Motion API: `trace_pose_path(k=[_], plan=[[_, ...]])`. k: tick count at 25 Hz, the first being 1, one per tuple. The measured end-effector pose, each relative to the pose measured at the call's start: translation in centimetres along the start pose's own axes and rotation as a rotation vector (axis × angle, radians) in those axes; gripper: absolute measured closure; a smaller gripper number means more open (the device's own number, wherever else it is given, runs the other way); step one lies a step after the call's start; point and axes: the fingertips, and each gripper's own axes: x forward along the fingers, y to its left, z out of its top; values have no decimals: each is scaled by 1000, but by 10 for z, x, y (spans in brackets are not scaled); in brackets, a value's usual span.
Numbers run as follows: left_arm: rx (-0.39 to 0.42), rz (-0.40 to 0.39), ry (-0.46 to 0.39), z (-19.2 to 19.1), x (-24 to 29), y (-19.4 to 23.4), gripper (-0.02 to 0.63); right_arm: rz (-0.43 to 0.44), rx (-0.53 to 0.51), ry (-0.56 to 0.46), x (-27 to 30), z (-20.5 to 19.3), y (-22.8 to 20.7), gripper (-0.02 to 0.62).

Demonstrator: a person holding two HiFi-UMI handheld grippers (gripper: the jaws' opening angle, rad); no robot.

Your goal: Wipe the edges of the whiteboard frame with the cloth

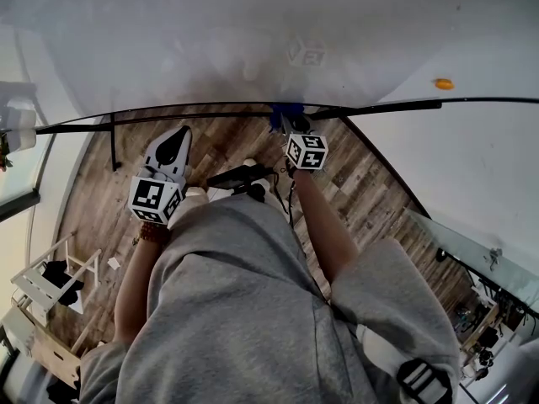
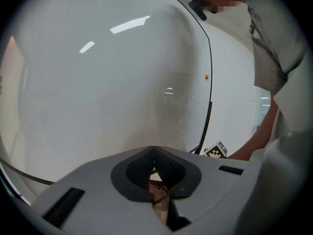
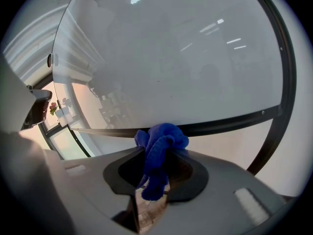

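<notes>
Whiteboard (image 1: 253, 40) fills my view ahead; its black frame (image 1: 379, 108) runs left to right along the bottom edge. My right gripper (image 1: 293, 131) clamps the blue cloth (image 3: 161, 141) right at that edge, so I'd wipe sideways. My left gripper (image 1: 175, 141) hangs nearby, jaws together, empty.

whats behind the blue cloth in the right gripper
The black frame of the whiteboard runs right behind the cloth, which is clamped in the right hand-held gripper. The stretch of frame directly behind the cloth is covered.
</notes>
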Motion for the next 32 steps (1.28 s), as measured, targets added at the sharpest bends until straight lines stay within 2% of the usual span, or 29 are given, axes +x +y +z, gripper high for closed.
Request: trace_pose_path(k=[11, 32], plan=[[-10, 31, 1, -2, -19, 20, 597, 24, 12, 3, 13, -2, 24, 483], [-40, 77, -9, -10, -36, 31, 597, 94, 23, 30, 31, -7, 63, 483]])
